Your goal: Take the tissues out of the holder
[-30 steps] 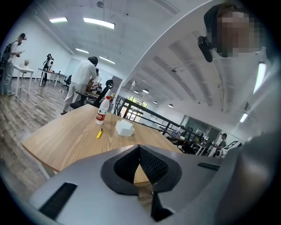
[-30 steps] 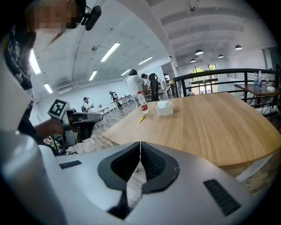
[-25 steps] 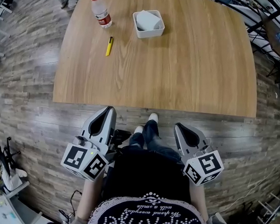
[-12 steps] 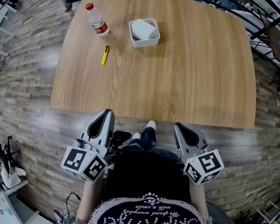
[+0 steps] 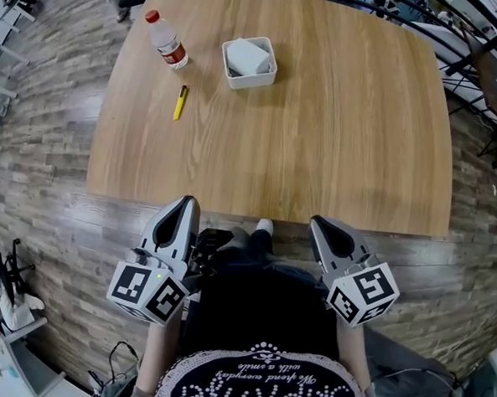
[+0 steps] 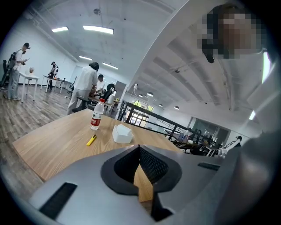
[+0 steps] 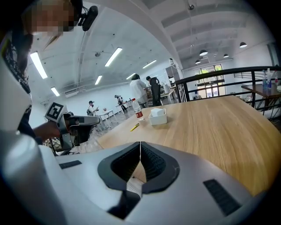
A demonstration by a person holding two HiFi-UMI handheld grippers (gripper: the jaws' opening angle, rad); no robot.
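A pale wood tabletop [image 5: 319, 139] stands on a grey plank floor [image 5: 39, 189] in an open hall with a black railing [image 7: 228, 72]. At its far left, the white holder [image 5: 249, 63] has the tissues [image 5: 245, 56] inside. Just beside it are an upright water bottle [image 5: 167, 41] and a yellow pen [image 5: 180, 102]. The left gripper [image 5: 187, 201] and right gripper [image 5: 316, 222] hang short of the near edge, both clenched on nothing. The tissues' folds are too small to make out.
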